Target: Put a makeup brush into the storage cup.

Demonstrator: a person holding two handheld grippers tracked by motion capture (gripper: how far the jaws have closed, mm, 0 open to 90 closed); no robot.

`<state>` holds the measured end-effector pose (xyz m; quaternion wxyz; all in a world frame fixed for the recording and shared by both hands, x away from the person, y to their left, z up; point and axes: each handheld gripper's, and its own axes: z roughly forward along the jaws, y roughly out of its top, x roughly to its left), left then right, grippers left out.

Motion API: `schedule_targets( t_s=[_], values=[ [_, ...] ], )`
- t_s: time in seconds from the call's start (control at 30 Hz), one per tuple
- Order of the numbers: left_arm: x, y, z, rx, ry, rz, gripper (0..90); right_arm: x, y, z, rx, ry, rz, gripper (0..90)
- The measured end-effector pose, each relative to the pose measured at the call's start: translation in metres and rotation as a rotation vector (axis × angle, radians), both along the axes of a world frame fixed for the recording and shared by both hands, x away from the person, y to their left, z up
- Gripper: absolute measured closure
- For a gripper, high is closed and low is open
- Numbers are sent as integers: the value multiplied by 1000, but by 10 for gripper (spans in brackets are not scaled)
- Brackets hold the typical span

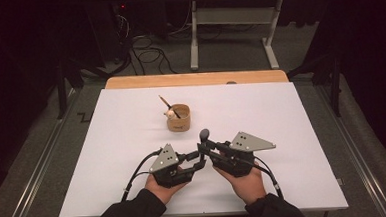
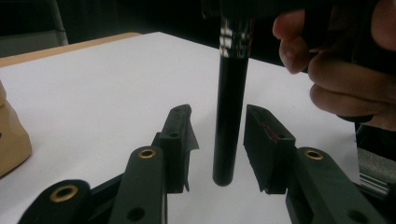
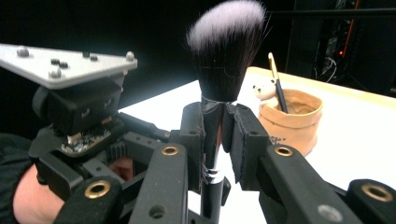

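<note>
Black white-tipped brush point(image 3: 219, 70), tan cup point(image 1: 178, 118)

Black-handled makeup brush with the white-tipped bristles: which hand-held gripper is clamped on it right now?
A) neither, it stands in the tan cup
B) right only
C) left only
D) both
B: the right hand-held gripper has its pads pressed on the black-handled makeup brush just below the bristles, while the left hand-held gripper stands open with gaps either side of the handle.

Two black grippers, left point(image 1: 199, 155) and right point(image 1: 202, 149), each carry a grey three-cornered plate point(image 1: 252, 142) studded with screws. Brass-ringed holes dot the black jaws. Black cables point(image 1: 137, 172) trail back past dark sleeves point(image 1: 131, 214).
</note>
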<state>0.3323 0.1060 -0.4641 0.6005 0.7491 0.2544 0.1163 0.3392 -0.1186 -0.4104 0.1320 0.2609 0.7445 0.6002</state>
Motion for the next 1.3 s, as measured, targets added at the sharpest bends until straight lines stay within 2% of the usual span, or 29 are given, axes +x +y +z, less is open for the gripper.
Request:
schedule_targets(
  t_s=[0.33, 0.53, 0.7, 1.1, 1.3],
  values=[
    [2, 4, 3, -33, 22, -15, 652, -2, 9, -7, -55, 0, 16, 783],
    [1, 5, 3, -33, 17, -21, 727, -2, 11, -9, -68, 2, 20, 783],
    [0, 5, 3, -28, 15, -23, 775, -1, 11, -10, -67, 6, 19, 782],
    [0, 5, 3, -27, 11, -23, 789, -1, 11, -10, -63, 8, 15, 772],
    [2, 8, 4, -24, 3, -3, 789, 0, 7, -7, -40, 13, 3, 664]
  ],
)
